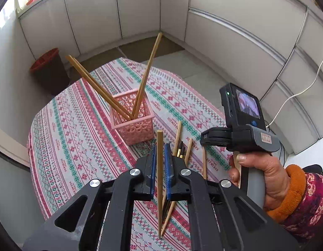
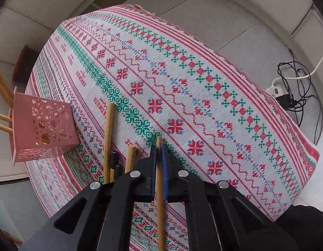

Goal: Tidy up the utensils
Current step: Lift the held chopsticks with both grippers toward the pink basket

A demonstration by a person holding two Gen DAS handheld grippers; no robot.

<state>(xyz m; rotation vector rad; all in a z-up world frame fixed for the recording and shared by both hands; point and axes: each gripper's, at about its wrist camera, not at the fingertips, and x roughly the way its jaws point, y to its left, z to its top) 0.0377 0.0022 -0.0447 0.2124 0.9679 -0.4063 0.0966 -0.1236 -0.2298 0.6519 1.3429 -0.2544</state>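
My left gripper (image 1: 160,146) is shut on a pale wooden chopstick (image 1: 160,173), held upright above the patterned tablecloth (image 1: 82,138). Just beyond it stands a pink lattice basket (image 1: 133,125) with several chopsticks (image 1: 94,83) leaning out. Loose wooden chopsticks (image 1: 177,136) and dark ones (image 1: 180,149) lie on the cloth under the gripper. In the right wrist view my right gripper (image 2: 159,148) is shut on another wooden chopstick (image 2: 160,188) close to the cloth. More chopsticks (image 2: 108,142) lie to its left, and the basket (image 2: 46,129) sits further left.
A person's hand (image 1: 266,177) with an orange cuff holds the right gripper's handle (image 1: 251,138) at the right. On the floor stand a dark bin with a red rim (image 1: 48,71) and a power strip with cables (image 2: 286,92). White cabinets surround the table.
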